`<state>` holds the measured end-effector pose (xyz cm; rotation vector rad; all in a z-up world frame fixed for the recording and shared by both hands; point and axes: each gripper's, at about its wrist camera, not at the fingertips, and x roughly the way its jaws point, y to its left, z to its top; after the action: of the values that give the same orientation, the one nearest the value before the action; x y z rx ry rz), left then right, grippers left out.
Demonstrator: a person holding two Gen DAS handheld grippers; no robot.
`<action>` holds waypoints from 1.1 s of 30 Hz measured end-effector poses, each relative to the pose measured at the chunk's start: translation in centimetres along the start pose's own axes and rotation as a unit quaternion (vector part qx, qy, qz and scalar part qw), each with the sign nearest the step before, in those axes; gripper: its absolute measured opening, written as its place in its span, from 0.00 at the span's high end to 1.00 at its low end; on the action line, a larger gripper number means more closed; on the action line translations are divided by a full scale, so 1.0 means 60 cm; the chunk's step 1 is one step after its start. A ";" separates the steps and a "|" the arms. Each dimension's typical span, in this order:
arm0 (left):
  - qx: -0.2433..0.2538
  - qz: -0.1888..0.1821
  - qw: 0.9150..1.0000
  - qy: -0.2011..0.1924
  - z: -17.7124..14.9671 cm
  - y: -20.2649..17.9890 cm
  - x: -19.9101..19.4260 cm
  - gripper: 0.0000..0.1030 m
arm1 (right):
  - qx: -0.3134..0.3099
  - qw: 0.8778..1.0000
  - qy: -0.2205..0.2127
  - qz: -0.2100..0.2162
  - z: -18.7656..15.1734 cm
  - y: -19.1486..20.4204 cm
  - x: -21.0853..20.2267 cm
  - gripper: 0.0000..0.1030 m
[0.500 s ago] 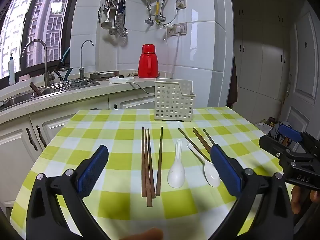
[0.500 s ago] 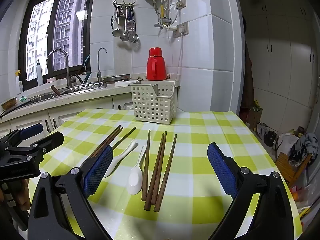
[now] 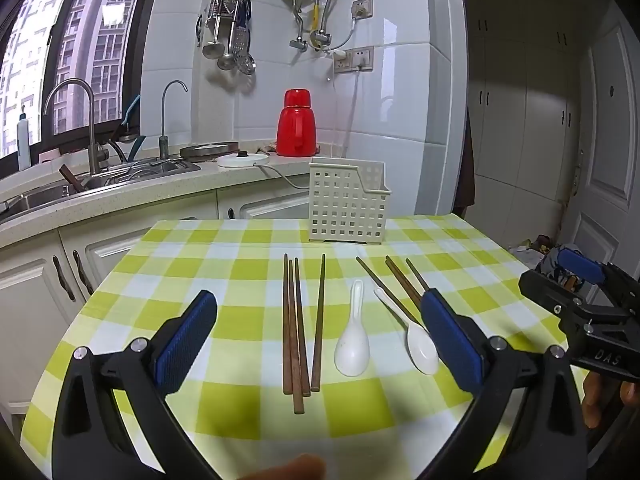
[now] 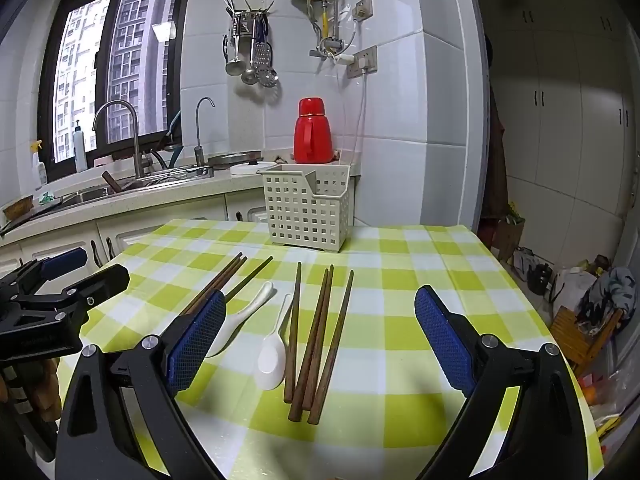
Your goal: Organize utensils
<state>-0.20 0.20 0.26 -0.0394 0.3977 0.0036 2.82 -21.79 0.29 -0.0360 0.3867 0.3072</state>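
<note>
Lying on the checked tablecloth (image 3: pixel 240 240) near the white basket (image 3: pixel 347 210), the wooden chopsticks (image 3: pixel 296 328) look light, stiff and thin; mid-shaft is probably the best hold. Two ceramic spoons (image 3: pixel 353 344) seem breakable. Left gripper (image 3: pixel 320 332) and right gripper (image 4: pixel 320 334) gape empty. Nothing has shifted since the earlier frames.

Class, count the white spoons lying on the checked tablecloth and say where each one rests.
2. One white spoon lies just right of the four-chopstick bundle. The other spoon lies further right, beside the angled chopsticks. None seems hidden.
</note>
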 end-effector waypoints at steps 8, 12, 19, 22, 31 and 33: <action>0.000 0.001 1.000 -0.001 -0.002 0.000 0.005 0.04 | 0.002 1.000 -0.004 0.001 0.004 -0.005 -0.008 0.14; 0.000 0.001 1.000 0.000 -0.003 0.001 0.007 0.04 | 0.002 1.000 -0.004 0.000 0.001 -0.005 -0.008 0.14; 0.001 0.001 1.000 -0.001 -0.002 -0.003 0.007 0.04 | 0.002 1.000 -0.004 0.001 0.002 -0.006 -0.007 0.14; 0.001 0.001 1.000 -0.002 -0.002 -0.002 0.009 0.04 | 0.002 1.000 -0.004 0.000 0.001 -0.005 -0.007 0.14; 0.001 0.002 1.000 -0.002 -0.003 -0.004 0.008 0.04 | 0.002 1.000 -0.004 0.000 0.001 -0.005 -0.007 0.14; 0.001 0.002 1.000 -0.002 -0.004 -0.005 0.010 0.04 | 0.002 1.000 -0.004 0.000 0.001 -0.005 -0.007 0.14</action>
<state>0.25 -0.12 -0.15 -0.0370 0.3939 0.0076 2.56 -22.20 0.53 -0.0307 0.3792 0.3073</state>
